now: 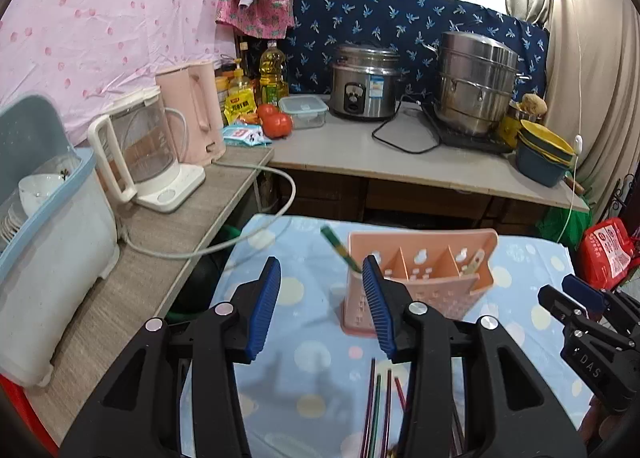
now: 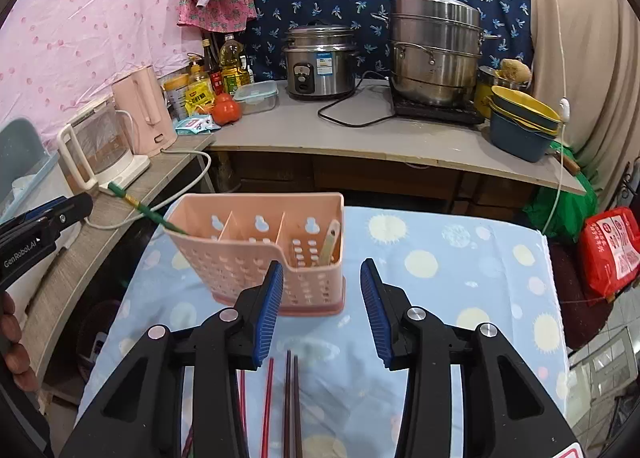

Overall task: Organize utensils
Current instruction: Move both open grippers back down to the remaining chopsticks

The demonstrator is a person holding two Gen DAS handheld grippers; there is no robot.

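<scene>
The left gripper (image 1: 322, 274) is seen with its blue-padded jaws spread apart, and nothing is held or touched between them; only the patterned blue tablecloth (image 1: 312, 322) shows in the gap. Its right-hand pad overlaps the near left corner of the pink utensil holder (image 1: 436, 278) in the left wrist view, but contact cannot be confirmed. The right gripper (image 2: 321, 278) is likewise spread, with nothing pinched; its left pad is seen in front of the holder's lower right part, and whether it touches cannot be told. The holder stands upright on the cloth-covered table, toward the far edge. It is made of perforated pink plastic and divided into compartments side by side. A green chopstick (image 2: 138, 203) is propped in the leftmost compartment, leaning out to the left over the rim. A pale, flat utensil handle (image 2: 330, 242) is lodged in the rightmost compartment, tilted slightly; the middle compartments appear empty. On the cloth before the holder, several chopsticks (image 2: 290, 398) are laid roughly parallel, in red and dark brown, with further purple and green ones visible from the left wrist.
</scene>
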